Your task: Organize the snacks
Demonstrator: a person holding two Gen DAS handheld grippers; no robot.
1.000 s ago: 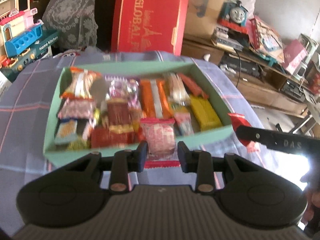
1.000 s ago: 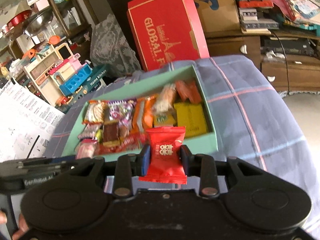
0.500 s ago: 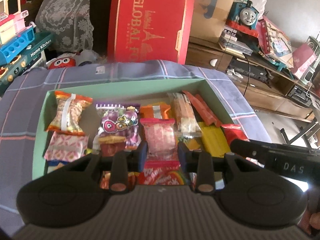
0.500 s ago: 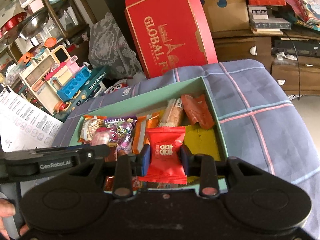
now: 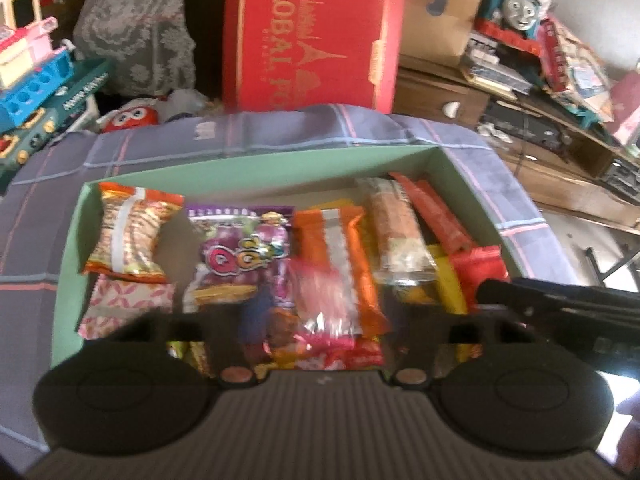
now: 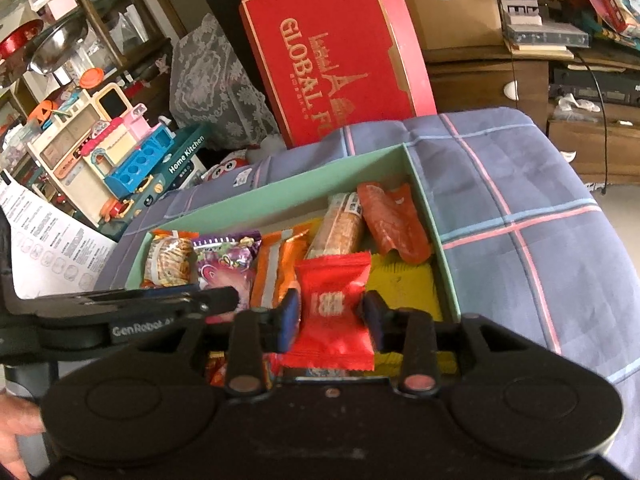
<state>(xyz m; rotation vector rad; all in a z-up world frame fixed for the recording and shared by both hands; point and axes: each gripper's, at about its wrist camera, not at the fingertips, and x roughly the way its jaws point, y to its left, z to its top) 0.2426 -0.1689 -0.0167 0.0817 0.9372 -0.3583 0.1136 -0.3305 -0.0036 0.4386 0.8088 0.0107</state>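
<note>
While both grippers hang over the green box (image 6: 424,196), the right gripper (image 6: 331,316), jaws just opening, has the red packet (image 6: 334,304) upright between them at lower centre. The left gripper (image 5: 320,320), jaws just spread wide, seemingly holds nothing; a blurred pink packet (image 5: 326,300) lies beneath.

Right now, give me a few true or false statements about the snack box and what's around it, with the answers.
The green box sits on a checked cloth. True.
The red packet is between the fingers of the right hand-held gripper. True; its jaws have just been opening.
The big red carton lies inside the box. False: it stands behind the box.
The purple packet is nearest the box's right-hand wall. False: an orange-red packet is.
</note>
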